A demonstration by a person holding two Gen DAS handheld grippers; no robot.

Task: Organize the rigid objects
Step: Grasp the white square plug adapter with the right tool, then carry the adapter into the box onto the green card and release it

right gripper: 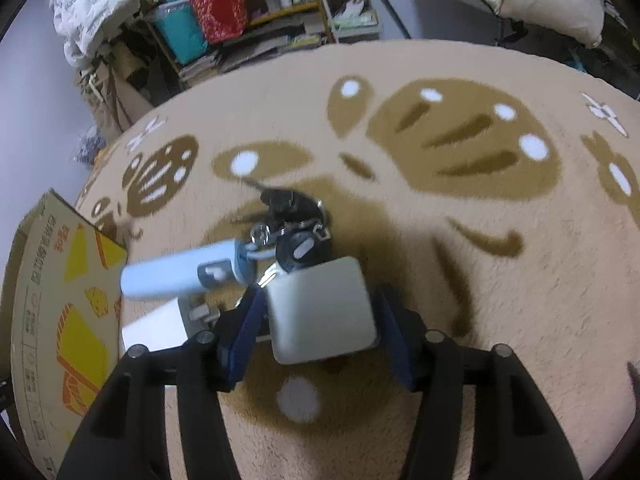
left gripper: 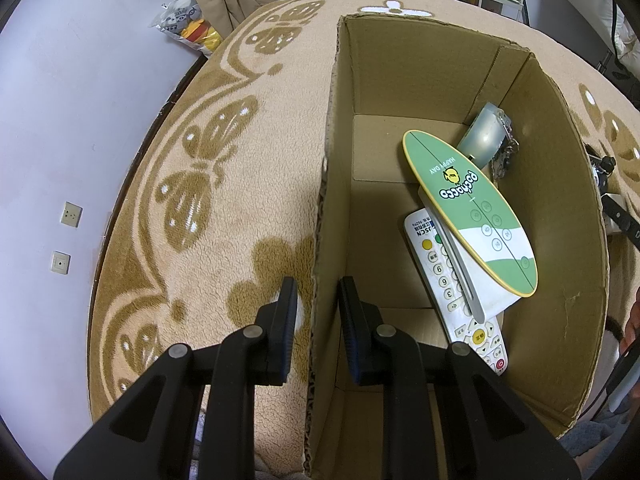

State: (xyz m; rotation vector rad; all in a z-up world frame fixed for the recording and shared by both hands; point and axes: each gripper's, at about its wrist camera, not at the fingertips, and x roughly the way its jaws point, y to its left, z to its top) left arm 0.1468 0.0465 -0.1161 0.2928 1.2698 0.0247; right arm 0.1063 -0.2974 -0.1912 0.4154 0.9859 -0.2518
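Left wrist view: the cardboard box (left gripper: pixel 560 208) holds a "JSCN" remote (left gripper: pixel 448 276) under a "HAPPY DAY" board (left gripper: pixel 472 208); left gripper (left gripper: pixel 318 312) straddles its wall, parted. Right gripper (right gripper: pixel 320 312) clasps a grey block (right gripper: pixel 320 312) above the rug (right gripper: pixel 500 260).

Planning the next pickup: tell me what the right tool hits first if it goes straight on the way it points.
The right tool meets the pale grey block first: it already sits between the fingers. Just beyond lie the black keys. Contact with the pads is unclear in the blur.
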